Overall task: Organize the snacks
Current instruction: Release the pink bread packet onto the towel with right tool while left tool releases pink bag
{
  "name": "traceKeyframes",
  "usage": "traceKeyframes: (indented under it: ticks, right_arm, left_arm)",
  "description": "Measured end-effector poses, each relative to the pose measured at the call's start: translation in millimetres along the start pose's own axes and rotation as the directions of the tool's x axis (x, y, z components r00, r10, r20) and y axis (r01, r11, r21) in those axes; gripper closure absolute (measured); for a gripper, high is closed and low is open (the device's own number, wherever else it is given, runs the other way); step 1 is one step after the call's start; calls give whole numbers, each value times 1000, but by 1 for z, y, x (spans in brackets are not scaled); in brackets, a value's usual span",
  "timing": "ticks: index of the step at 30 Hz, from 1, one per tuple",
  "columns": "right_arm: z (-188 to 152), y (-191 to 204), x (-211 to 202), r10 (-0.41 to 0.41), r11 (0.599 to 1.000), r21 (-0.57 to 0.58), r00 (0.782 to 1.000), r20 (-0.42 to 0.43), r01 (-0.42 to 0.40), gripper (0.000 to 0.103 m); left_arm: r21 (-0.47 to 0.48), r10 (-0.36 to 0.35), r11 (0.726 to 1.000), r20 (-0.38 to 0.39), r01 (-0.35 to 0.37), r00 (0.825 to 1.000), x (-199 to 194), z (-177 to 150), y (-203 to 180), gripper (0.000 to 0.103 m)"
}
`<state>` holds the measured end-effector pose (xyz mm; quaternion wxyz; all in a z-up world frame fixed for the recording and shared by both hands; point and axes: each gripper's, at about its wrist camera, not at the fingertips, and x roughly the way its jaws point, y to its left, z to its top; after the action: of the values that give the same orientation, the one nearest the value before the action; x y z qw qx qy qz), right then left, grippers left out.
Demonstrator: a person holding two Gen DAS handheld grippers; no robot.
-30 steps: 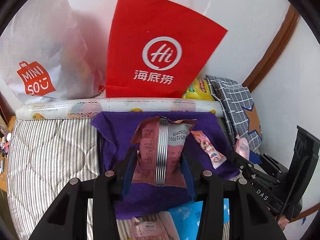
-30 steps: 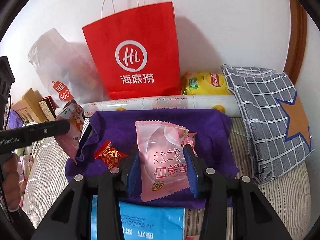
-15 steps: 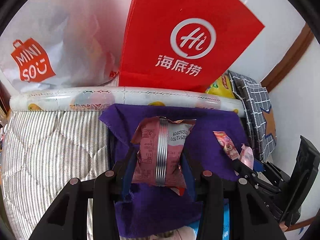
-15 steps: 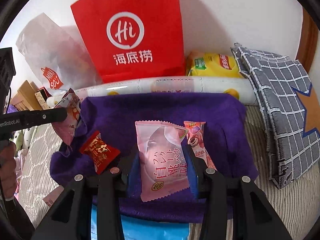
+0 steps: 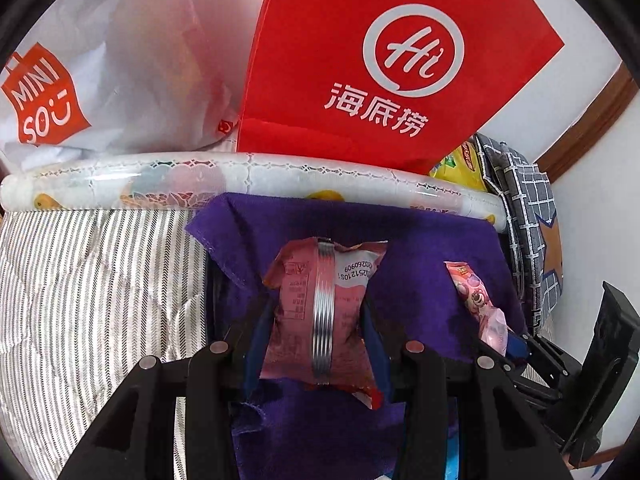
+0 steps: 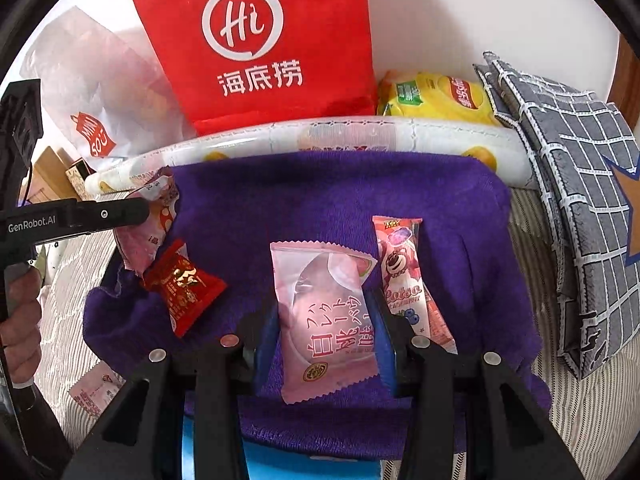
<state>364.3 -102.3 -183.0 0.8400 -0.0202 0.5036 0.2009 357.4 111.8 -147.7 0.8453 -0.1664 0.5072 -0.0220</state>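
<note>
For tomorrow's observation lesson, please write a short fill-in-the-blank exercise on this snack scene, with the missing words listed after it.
1. The snacks lie on a cloth whose colour is ____.
2. The right tongs are shut on a ____ snack packet.
3. The bear-print wrapper lies to the ____ of that packet in the right wrist view.
4. The tall paper bag against the wall is ____.

Missing words: purple; pink; right; red

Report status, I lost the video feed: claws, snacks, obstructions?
Left claw shut on pink packet. Right claw shut on peach bun packet. Both over purple cloth. Nothing blocking.
</note>
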Motion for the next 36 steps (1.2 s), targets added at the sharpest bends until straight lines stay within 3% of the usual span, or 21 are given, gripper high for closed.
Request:
traceKeyframes:
  ticks: [10, 16, 17, 19, 20, 24, 31, 36]
  right_arm:
    - [-1, -2, 10, -6, 1000, -2, 998, -57, 6, 60]
    - [-1, 2, 4, -8, 1000, -16, 999, -42, 7, 58]
    - [-1, 3, 2, -9, 1000, -20, 999, -39, 8, 57]
    - [-1, 4, -3, -15, 1000, -19, 999, -32, 14, 41]
    - [-2, 5, -7, -17, 1000, -15, 1000, -21, 17, 39]
    - [-4, 5, -28, -17, 1000, 1, 1000, 17, 17, 36]
    - [-16, 9, -79, -102, 995, 13, 989, 106, 101, 27]
    - [-31, 5, -115, -145, 989, 52, 978, 147, 139, 19]
  left_arm:
    - [16, 8, 1000, -15, -8, 1000, 7, -3, -4, 61]
    - [33, 11, 999, -21, -11, 1000, 4, -3, -8, 58]
    - [36, 13, 999, -22, -13, 1000, 3, -3, -9, 50]
    - [47, 22, 999, -8, -22, 1000, -3, -2, -12, 38]
    - [57, 31, 998, 5, -31, 1000, -7, -2, -14, 34]
    - [84, 39, 996, 37, -42, 999, -22, -4, -22, 33]
    - [116, 33, 992, 117, -46, 993, -64, -13, -39, 32]
    - [114, -8, 993, 157, -10, 988, -94, -32, -45, 33]
